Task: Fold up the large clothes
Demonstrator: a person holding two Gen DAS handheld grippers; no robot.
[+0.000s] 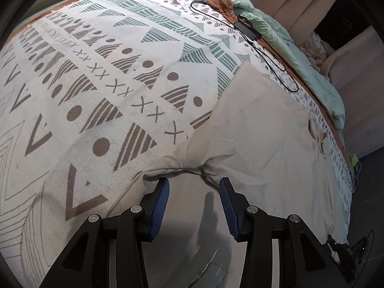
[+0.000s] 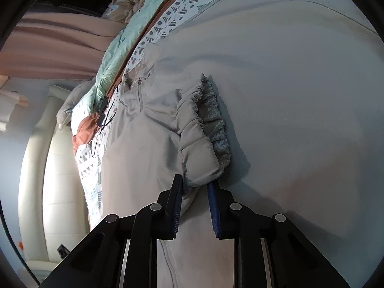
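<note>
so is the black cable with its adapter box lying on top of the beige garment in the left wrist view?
No, the black cable with its adapter box lies on the patterned bedspread, apart from the beige garment.

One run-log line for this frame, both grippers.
left gripper: open, at jacket fold | right gripper: shut on elastic cuff | surface: patterned bedspread

Patterned bedspread [image 1: 100, 76], pink curtains [image 2: 60, 45] (dim light)
</note>
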